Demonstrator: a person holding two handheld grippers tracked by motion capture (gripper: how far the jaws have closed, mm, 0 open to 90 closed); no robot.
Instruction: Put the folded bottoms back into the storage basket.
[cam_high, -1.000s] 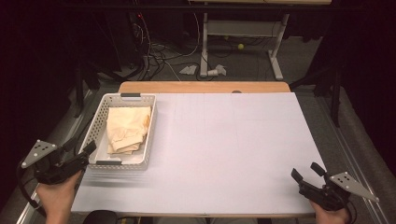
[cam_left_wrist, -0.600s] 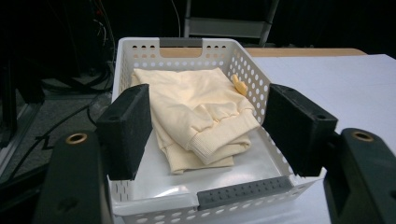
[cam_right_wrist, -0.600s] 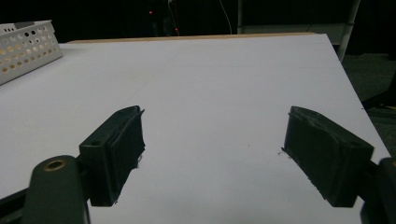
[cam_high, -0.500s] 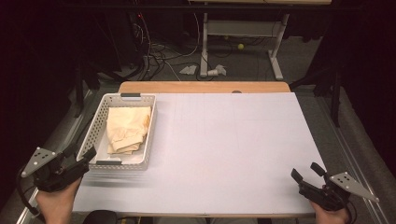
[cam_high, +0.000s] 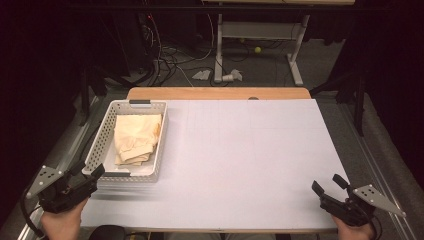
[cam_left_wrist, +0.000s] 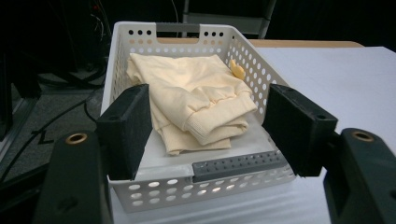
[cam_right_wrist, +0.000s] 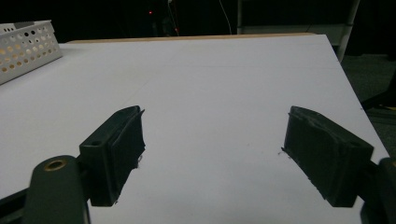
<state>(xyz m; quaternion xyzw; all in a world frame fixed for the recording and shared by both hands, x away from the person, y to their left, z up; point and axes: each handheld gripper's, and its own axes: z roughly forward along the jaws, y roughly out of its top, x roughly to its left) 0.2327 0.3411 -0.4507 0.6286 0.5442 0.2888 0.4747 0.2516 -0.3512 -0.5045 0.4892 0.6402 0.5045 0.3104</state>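
Basket (cam_right_wrist: 25, 44) cut off at left edge

White perforated plastic basket (cam_left_wrist: 140, 44) with a slight sheen, soft cream cloth (cam_left_wrist: 191, 100) folded inside — knitted, ribbed at the cuff, matt white table cover (cam_high: 240, 160) that looks smooth like paper, bare wood edge (cam_high: 215, 93) behind it, black matt jaw pads (cam_right_wrist: 123, 149) — rough-textured

The basket (cam_high: 102, 145) at the left is white, its walls dotted with rows of round holes, with a grey perforated grip (cam_left_wrist: 238, 164) on its near rim and another grey one (cam_high: 140, 102) on the far rim. Inside lies a pale cream-yellow cloth (cam_left_wrist: 191, 100) — plain, no print. The table (cam_high: 250, 165) is white, edged along the far side by a light-wood strip (cam_high: 215, 93). Both grippers — left (cam_high: 86, 172) and right (cam_high: 327, 183) — are black, with grey plates.
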